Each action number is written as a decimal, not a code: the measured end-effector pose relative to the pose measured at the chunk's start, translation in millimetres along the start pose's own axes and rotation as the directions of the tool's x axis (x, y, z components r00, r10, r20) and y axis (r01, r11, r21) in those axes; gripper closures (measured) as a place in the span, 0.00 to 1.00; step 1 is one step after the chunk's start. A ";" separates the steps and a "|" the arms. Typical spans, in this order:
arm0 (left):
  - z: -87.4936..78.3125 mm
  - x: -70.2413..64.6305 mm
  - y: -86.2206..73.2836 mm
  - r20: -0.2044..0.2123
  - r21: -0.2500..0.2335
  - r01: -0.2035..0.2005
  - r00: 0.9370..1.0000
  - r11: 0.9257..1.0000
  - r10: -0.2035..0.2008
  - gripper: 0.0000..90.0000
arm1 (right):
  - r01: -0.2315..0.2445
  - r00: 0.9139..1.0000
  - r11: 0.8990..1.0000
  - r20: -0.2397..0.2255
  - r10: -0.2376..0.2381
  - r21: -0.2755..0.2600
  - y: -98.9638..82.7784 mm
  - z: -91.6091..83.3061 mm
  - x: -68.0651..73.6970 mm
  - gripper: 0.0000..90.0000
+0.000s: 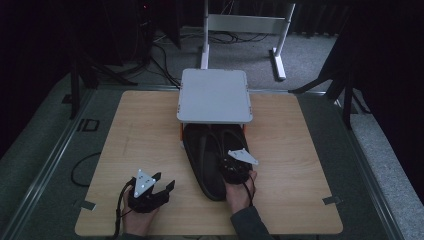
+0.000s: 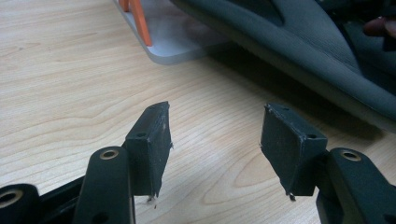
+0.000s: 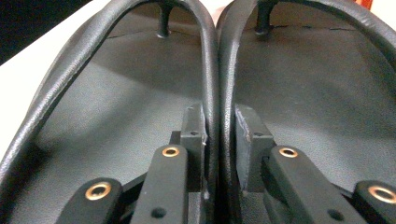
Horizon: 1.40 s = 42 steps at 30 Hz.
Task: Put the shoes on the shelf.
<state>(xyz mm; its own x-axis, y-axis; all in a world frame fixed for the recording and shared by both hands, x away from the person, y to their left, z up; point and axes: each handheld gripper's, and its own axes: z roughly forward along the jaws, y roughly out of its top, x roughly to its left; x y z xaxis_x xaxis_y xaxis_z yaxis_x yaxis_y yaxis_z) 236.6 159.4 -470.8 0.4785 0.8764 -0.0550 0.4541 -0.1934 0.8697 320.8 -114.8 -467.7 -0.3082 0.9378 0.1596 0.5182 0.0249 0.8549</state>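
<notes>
My R gripper [image 3: 219,135] pinches both flip-flops' [image 1: 212,160] inner straps [image 3: 215,70] together; L gripper [image 2: 215,140] spread, empty, over bench [image 1: 140,130]

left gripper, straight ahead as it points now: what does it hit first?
Probably the side of the nearer black flip-flop; bare table lies before it. The left gripper is open, with nothing between its fingers. Depth is unclear.

flip-flops [image 1: 212,160]: dark grey-black, matte footbeds, glossier black straps [image 3: 212,70]; shelf stand [image 1: 215,95]: pale grey top, orange legs [image 2: 140,21]; tabletop [image 1: 140,135]: light wood grain; left gripper [image 1: 162,181] and right gripper [image 3: 219,126]: black, brass-coloured rivets; plates on top light grey; floor [image 1: 30,150]: grey-green carpet
</notes>
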 end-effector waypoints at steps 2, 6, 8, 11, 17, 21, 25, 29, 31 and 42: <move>0.1 -0.2 0.0 0.002 0.000 0.000 1.000 1.000 0.000 0.47 | -0.004 1.000 1.000 0.018 0.004 -0.005 2.8 5.5 1.0 0.84; 0.9 0.1 -0.5 0.002 0.003 -0.002 1.000 1.000 0.002 0.47 | -0.016 0.999 1.000 0.036 0.017 -0.018 6.3 13.5 4.8 0.84; 0.8 0.3 -0.8 0.004 0.002 -0.001 1.000 1.000 0.001 0.47 | -0.010 0.999 1.000 0.050 0.012 -0.029 7.7 18.2 7.9 0.84; 0.6 0.3 -1.0 0.005 0.001 0.000 1.000 1.000 0.000 0.47 | -0.007 0.998 0.999 0.065 0.010 -0.039 8.6 22.8 10.9 0.84; 0.5 0.5 -1.3 0.008 0.000 0.003 1.000 1.000 -0.003 0.47 | -0.027 0.994 0.998 0.107 0.033 -0.052 12.1 39.7 17.2 0.84; -0.8 1.1 -1.3 0.010 -0.001 0.002 1.000 1.000 -0.002 0.47 | -0.028 0.992 0.998 0.121 0.035 -0.058 15.2 47.3 22.2 0.84; -1.9 2.7 -1.6 0.010 -0.004 0.007 1.000 1.000 -0.007 0.47 | -0.034 0.990 0.998 0.136 0.042 -0.060 18.1 54.0 21.1 0.84; -1.7 3.0 -1.7 0.010 -0.004 0.010 1.000 1.000 -0.010 0.47 | -0.034 0.988 0.998 0.146 0.043 -0.057 21.4 58.8 18.6 0.84; -1.8 2.8 -1.7 0.011 -0.004 0.011 1.000 1.000 -0.011 0.47 | -0.030 0.987 0.998 0.154 0.038 -0.053 23.0 61.2 19.1 0.84; -1.6 3.7 -1.7 0.011 -0.004 0.012 1.000 1.000 -0.012 0.47 | -0.006 0.985 0.997 0.171 0.019 -0.073 39.8 62.4 23.4 0.84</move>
<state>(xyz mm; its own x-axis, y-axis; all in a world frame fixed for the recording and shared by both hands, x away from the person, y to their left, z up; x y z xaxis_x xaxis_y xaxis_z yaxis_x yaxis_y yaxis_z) 236.4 163.7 -471.7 0.4816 0.8735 -0.0709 0.4569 -0.1812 0.8709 384.0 -70.2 -460.7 -0.1572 0.9836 0.0886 0.4602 -0.0064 0.8878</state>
